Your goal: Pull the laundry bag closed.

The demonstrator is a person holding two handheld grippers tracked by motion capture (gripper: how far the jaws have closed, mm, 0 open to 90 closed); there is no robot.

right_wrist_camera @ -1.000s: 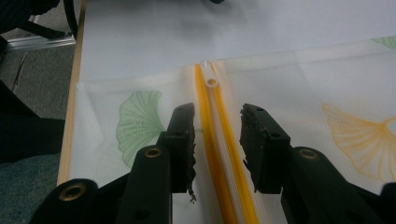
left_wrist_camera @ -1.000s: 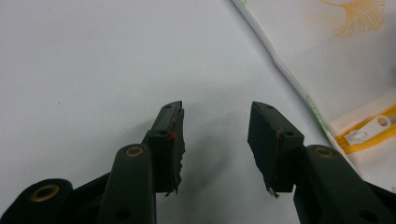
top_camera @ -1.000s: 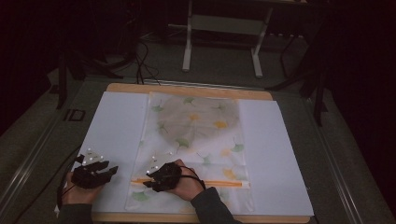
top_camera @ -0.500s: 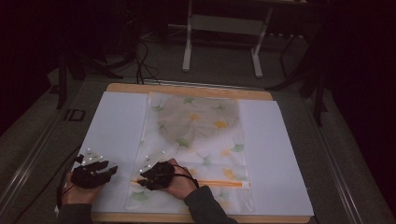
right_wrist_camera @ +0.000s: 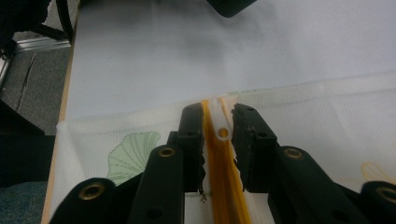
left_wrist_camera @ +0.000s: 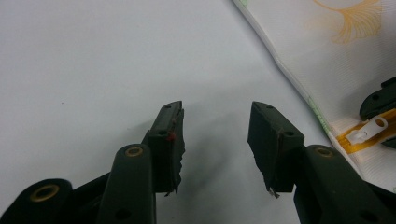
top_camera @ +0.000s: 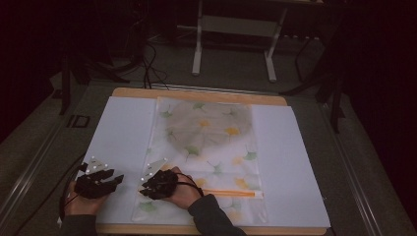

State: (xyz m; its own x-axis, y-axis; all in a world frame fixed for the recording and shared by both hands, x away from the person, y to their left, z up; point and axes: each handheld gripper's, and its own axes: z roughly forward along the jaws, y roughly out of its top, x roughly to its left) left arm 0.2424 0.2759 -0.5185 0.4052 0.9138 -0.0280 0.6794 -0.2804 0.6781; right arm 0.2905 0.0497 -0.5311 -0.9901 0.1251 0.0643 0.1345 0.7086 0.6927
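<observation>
Seemingly unlabelled, the zip bag has its white slider between the right tool's narrowed jaws; left tool gapes.

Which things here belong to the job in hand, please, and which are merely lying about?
In the job:
- right hand-held gripper
- white zip pull
- orange zipper
- leaf-print bag

Lying about:
- left hand-held gripper, open over the white sheet
- metal stand

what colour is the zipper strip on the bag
Orange zipper strip, with a white slider; clearest in the right gripper view.
</observation>
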